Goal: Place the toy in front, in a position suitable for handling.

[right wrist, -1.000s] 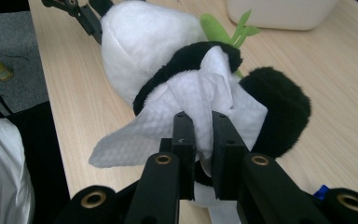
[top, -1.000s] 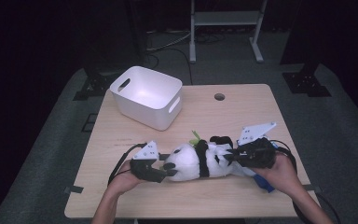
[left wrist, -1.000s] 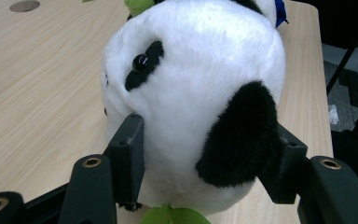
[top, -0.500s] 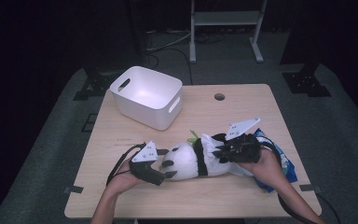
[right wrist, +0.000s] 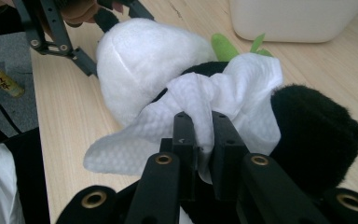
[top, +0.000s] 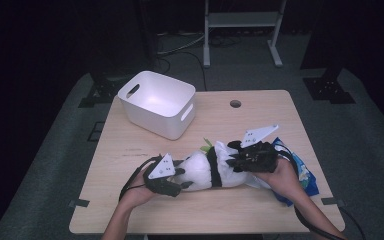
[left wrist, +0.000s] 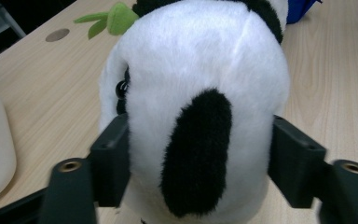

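I'm working on a plush panda (top: 202, 170) that is lying on its side on the table (top: 260, 107), well in front of the white bin (top: 156, 102), with its long axis running roughly left to right across the tabletop. My left gripper (left wrist: 193, 154) is sitting at the panda's head end, its jaws straddling the white head; they have just been closing in, and the pads are now pressing the fur on both sides, so I'm reading that as a grasp on the panda. My right gripper (right wrist: 204, 128) is at the opposite end of the panda, clenched on a fold of white cloth (right wrist: 223, 98) that is lying draped over the black parts of the body. So the cloth is lying just ahead of the right gripper, toward the panda's middle, and the right hand is the nearer one for moving it along the body. A blue bag (top: 300, 172) is lying just beyond the panda's right end, under my right hand.
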### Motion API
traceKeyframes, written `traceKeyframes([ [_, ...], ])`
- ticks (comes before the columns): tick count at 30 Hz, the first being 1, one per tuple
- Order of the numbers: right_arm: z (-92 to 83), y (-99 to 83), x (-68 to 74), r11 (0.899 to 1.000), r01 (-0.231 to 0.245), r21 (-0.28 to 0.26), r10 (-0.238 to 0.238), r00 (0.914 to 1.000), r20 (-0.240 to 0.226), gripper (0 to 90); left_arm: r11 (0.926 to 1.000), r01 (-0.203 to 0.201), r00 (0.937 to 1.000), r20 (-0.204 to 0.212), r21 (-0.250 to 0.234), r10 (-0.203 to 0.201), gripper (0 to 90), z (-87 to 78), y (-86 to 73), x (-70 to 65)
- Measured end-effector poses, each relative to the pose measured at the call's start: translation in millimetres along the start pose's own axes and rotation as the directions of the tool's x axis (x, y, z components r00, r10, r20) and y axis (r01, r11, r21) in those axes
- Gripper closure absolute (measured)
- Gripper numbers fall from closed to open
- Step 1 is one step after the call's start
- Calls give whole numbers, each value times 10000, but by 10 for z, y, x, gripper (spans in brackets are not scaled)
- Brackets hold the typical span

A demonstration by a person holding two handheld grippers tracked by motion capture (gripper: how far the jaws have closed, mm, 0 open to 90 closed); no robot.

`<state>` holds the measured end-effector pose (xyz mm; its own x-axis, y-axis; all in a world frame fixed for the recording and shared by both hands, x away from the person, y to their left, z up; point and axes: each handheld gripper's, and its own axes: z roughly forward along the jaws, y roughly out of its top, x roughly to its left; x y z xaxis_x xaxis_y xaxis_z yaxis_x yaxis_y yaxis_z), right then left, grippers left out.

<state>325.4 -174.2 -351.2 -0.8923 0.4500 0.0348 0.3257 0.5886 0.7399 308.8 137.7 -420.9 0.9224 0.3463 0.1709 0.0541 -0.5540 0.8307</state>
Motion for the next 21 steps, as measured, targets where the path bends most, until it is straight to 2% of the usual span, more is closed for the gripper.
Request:
traceKeyframes([
  [3, -13, 12, 31, 9999, 43, -103, -44, 9999, -119, 808, 9999, 118, 9999, 106, -55, -118, 393, -15, -2, 9],
  [8, -10, 64, 130, 9995, 298, -105, -303, 9986, -433, 808, 9988, 463, 9984, 330, -127, -459, 418, -44, 22, 28],
  [9, -10, 75, 147, 9993, 355, -110, -360, 9982, -478, 808, 9973, 686, 9966, 464, -250, -674, 420, -59, 34, 32],
  [14, 2, 144, 288, 9976, 671, -141, -681, 9934, -920, 808, 9959, 870, 9914, 1006, -260, -840, 424, -125, 63, 47],
  [16, 14, 167, 345, 9960, 880, -140, -890, 9904, -1062, 808, 9938, 1084, 9864, 1270, -232, -1046, 424, -150, 61, 55],
  [18, 30, 191, 412, 9951, 987, -87, -990, 9877, -1208, 808, 9900, 1388, 9771, 1660, -237, -1330, 425, -181, 50, 68],
  [21, 64, 219, 493, 9931, 1174, 9, -1161, 9829, -1427, 808, 9832, 1820, 9600, 2182, -93, -1756, 426, -222, 38, 90],
])
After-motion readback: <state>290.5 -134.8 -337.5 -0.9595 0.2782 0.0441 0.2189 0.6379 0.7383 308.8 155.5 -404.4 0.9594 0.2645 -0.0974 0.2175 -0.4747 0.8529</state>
